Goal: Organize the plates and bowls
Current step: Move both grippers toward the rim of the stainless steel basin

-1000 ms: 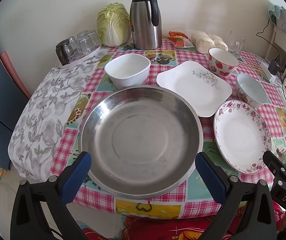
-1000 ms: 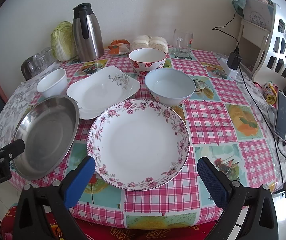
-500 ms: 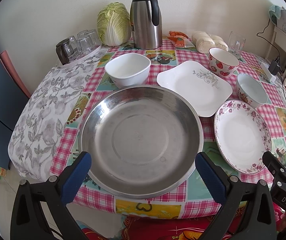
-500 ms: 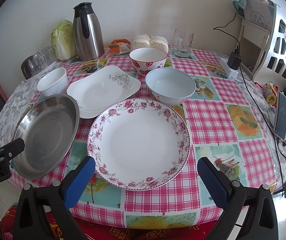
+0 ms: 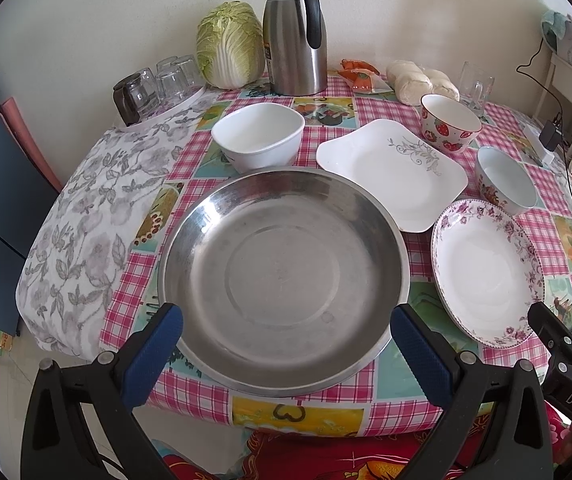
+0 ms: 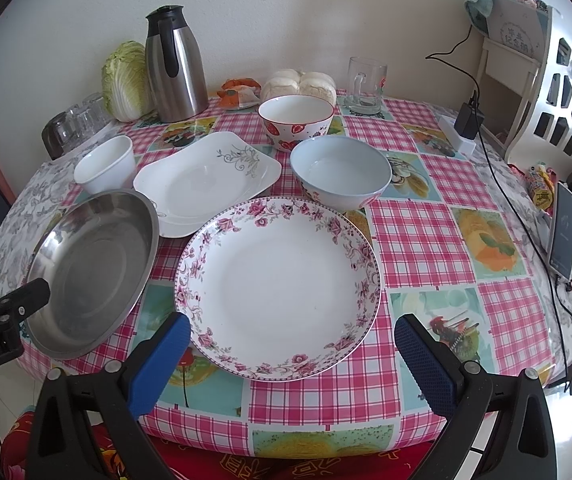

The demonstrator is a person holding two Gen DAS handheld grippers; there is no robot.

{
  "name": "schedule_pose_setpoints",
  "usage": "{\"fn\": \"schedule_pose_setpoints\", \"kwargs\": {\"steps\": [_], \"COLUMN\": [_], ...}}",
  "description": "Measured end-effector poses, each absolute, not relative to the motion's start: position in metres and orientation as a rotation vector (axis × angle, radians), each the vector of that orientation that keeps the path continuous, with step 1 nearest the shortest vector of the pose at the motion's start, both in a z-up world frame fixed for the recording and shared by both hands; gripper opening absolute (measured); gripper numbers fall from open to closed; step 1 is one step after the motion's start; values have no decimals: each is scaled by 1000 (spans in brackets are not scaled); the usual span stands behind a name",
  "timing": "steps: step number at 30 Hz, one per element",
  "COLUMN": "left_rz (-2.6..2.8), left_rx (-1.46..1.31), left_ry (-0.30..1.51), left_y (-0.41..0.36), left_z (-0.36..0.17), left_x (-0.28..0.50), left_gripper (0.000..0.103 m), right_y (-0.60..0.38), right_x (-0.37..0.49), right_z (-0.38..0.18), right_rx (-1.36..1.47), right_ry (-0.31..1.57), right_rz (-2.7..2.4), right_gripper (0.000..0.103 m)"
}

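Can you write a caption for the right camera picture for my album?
Open right gripper faces a flowered plate beside a steel pan on a checkered table.

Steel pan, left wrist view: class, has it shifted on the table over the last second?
No. The steel pan keeps its place, its far rim just below the white square bowl.

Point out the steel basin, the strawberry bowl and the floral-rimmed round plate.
steel basin (image 5: 282, 280): left wrist view, centre of its flat bottom.
strawberry bowl (image 6: 295, 113): right wrist view, inside of the bowl.
floral-rimmed round plate (image 6: 278, 284): right wrist view, plain white middle.
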State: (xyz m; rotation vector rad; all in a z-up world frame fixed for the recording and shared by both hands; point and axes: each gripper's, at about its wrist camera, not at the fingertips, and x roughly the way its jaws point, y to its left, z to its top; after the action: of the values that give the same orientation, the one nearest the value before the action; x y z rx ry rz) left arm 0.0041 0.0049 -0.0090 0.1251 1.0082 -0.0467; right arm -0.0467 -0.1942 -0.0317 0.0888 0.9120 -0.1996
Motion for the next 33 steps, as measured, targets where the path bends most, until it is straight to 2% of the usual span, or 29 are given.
{"fn": "schedule_pose_setpoints", "kwargs": {"steps": [9,18,26,33], "left_rz": [-47,49,107,153], "left_rx": [101,38,-121,-156], "left_ry": [988,979,867,900], "left_y": [7,15,25,17], "left_z": [-3,14,41,33], "left_x": [5,27,54,78], "left_gripper": [103,103,103,103], "right_y": [-194,-201,-206,-207], "right_x": [-46,-34,-9,21], "right_z": [-25,15,49,44], "right_rx": [105,179,209,248], "right_ry": [900,815,739,739], "right_rz": [-202,-177,-168,-150], "right_gripper": [103,103,103,103]}}
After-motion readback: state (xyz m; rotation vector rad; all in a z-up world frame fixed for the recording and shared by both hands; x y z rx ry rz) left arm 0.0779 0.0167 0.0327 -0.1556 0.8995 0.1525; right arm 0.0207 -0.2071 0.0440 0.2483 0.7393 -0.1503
